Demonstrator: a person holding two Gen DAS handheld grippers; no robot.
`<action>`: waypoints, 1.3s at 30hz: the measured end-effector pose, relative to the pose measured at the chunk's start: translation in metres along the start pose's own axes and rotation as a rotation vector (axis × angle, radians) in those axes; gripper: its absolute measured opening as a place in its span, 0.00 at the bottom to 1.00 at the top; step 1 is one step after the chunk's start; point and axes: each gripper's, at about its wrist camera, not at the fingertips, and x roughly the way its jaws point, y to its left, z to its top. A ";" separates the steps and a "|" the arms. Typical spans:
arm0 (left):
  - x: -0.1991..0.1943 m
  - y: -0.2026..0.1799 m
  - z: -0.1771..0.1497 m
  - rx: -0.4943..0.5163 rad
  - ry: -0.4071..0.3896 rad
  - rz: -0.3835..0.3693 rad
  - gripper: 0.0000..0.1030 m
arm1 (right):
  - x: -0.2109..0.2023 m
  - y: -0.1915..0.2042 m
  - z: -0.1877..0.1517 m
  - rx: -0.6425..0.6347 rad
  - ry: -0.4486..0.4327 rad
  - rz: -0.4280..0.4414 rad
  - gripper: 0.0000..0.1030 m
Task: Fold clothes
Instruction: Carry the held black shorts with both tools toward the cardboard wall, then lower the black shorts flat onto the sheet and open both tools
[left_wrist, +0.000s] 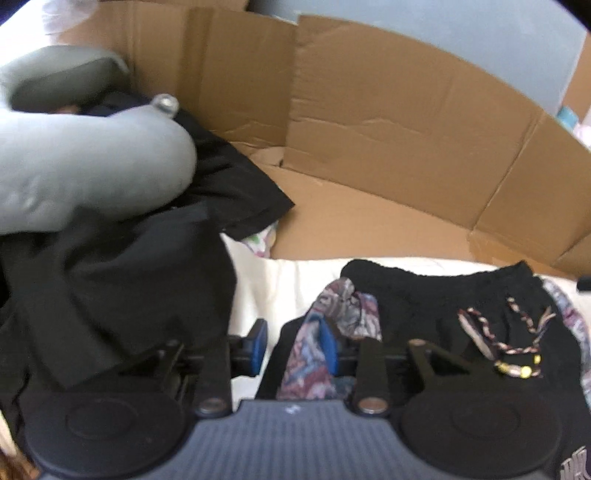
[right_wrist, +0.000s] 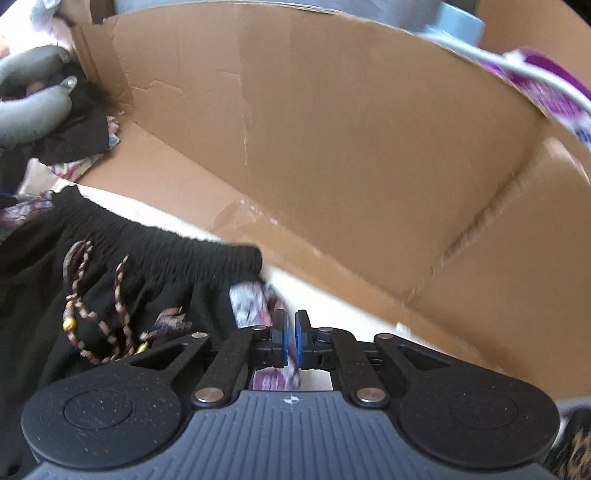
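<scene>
A big brown cardboard box (left_wrist: 388, 122), its flaps opened out and its walls creased, fills the back of both views, with its lower flap lying flat against the white sheet (left_wrist: 291, 284) in front of it. A grey neck pillow (left_wrist: 81, 166) with a silver snap on one tip sits at the left edge of the box. In the right wrist view a pale blue container (right_wrist: 460, 24) and a purple-and-white packet (right_wrist: 546, 86) show above the box's right rim, both blurred.
</scene>
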 end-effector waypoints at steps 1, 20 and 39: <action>-0.007 -0.002 -0.001 0.013 -0.003 0.011 0.34 | -0.007 -0.002 -0.007 0.013 -0.010 0.004 0.20; -0.132 -0.086 -0.066 0.098 -0.004 -0.090 0.41 | -0.188 -0.014 -0.154 0.187 -0.143 0.113 0.44; -0.142 -0.134 -0.184 0.044 0.135 -0.178 0.41 | -0.194 0.020 -0.282 0.305 -0.124 0.116 0.44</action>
